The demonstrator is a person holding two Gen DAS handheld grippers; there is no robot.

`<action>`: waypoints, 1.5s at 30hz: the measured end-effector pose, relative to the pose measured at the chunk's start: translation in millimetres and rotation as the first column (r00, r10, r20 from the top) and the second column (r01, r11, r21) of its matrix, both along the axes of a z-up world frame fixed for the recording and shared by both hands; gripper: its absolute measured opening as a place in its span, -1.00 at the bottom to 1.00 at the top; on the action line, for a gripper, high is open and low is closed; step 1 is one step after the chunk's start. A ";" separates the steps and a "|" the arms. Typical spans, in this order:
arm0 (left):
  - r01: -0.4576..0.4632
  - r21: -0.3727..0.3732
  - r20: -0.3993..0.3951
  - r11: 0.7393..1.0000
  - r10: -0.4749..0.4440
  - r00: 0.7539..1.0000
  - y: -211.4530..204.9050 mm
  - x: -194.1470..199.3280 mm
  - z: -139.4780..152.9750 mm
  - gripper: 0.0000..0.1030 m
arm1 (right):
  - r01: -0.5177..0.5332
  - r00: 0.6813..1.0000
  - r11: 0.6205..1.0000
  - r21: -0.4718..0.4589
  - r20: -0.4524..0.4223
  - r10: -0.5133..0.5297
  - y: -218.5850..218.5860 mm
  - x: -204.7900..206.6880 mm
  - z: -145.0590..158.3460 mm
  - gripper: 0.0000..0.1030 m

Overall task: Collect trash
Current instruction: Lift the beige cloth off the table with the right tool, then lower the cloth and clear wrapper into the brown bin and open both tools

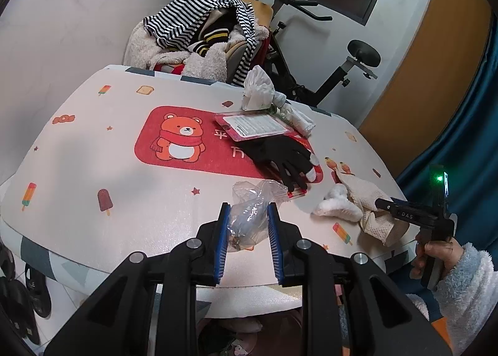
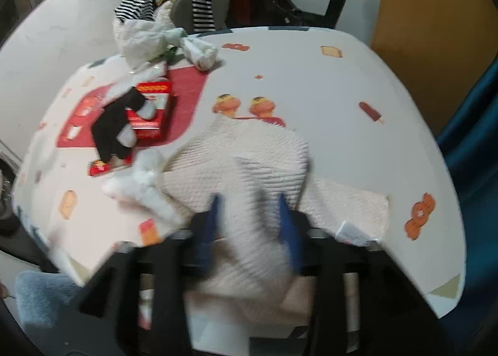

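My left gripper [image 1: 248, 211] is closed around a crumpled clear plastic bag [image 1: 253, 200] near the table's front edge. My right gripper [image 2: 249, 200] holds a cream waffle-textured cloth [image 2: 249, 169] between its blue pads; the right wrist view is blurred. The same cloth [image 1: 367, 200] and the right gripper [image 1: 381, 204] show at the right of the left wrist view. White crumpled tissue [image 2: 146, 188] lies by the cloth. A white plastic bag [image 1: 260, 88] sits at the table's far edge.
A black glove [image 1: 280, 153] lies over a red box [image 2: 152, 113] and beside a clear card package [image 1: 255, 125] on the bear-print table cover [image 1: 93, 144]. A chair piled with striped clothes [image 1: 199, 20] and an exercise bike [image 1: 311, 44] stand behind the table.
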State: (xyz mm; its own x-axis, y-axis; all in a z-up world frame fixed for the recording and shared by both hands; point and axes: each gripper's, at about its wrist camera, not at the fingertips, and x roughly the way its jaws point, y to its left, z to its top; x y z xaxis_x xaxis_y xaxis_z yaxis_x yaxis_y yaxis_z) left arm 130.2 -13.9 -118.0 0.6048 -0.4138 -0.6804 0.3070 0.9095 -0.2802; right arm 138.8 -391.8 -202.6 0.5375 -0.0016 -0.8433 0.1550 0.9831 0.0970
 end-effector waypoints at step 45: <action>0.071 0.002 -0.017 0.998 -0.071 0.997 6.8 -72.6 -4.1 -0.55 | -0.219 0.931 0.976 0.008 0.299 0.207 79.0 -67.4 126.5 -0.66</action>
State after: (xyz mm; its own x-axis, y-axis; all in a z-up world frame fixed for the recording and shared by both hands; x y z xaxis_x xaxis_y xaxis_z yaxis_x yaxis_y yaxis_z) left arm 57.6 -7.1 -122.1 0.5627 -0.4536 -0.6911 0.3658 0.8863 -0.2839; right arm 71.4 -312.7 -76.2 0.7460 0.1713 -0.6436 -0.0994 0.9842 0.1468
